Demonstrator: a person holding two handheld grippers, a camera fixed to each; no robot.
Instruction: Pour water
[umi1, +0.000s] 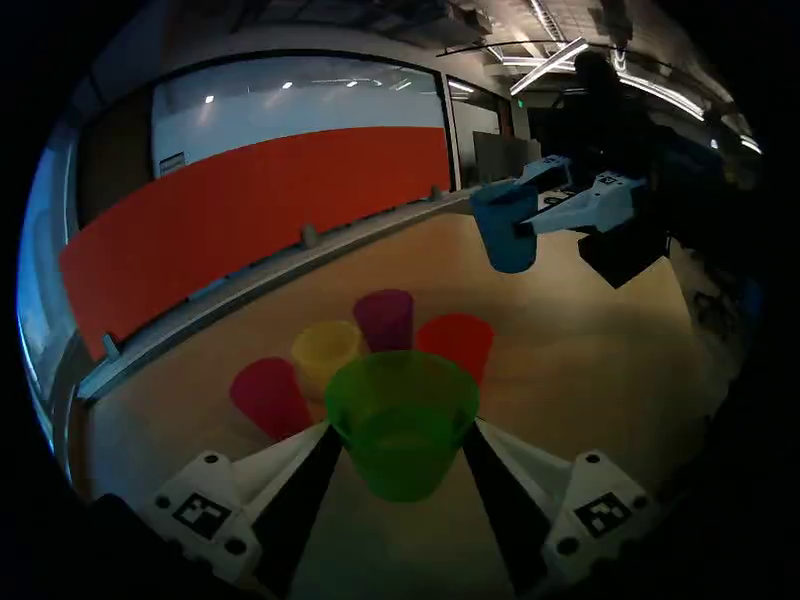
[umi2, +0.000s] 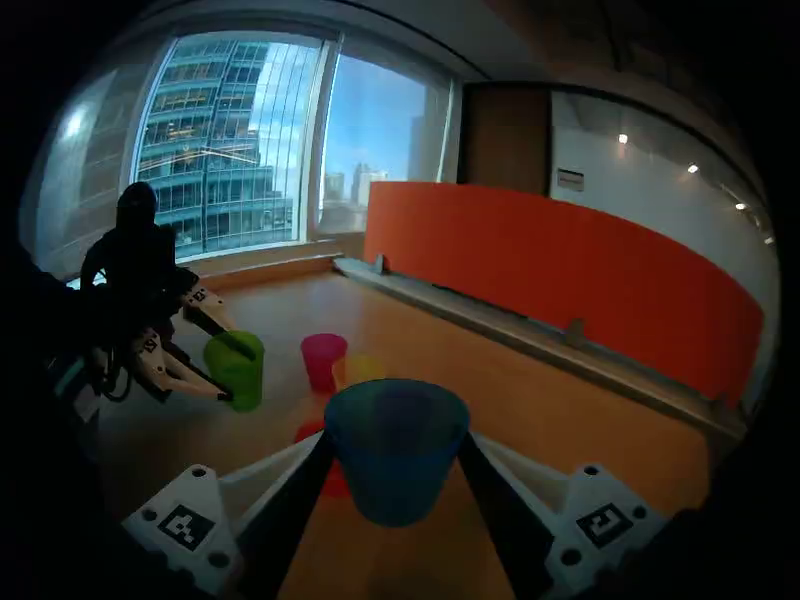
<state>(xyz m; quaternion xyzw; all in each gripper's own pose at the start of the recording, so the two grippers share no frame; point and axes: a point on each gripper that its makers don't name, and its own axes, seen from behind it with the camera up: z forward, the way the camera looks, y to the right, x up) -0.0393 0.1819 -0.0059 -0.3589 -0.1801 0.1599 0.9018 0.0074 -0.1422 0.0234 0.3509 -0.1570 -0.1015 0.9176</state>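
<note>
My left gripper (umi1: 402, 440) is shut on a green cup (umi1: 402, 420), held upright above the wooden table (umi1: 560, 350). My right gripper (umi2: 397, 455) is shut on a blue cup (umi2: 396, 460), also upright and lifted. In the left gripper view the blue cup (umi1: 506, 226) hangs high at the upper right in the right gripper (umi1: 520, 228). In the right gripper view the green cup (umi2: 238, 368) sits at the left in the left gripper (umi2: 232, 372). Whether either cup holds water cannot be told.
Pink (umi1: 268, 396), yellow (umi1: 325, 352), purple (umi1: 384, 318) and red (umi1: 455, 344) cups stand clustered on the table behind the green one. An orange partition (umi1: 250, 215) runs along the table's far edge. A person (umi2: 135, 270) stands in silhouette before the windows (umi2: 230, 140).
</note>
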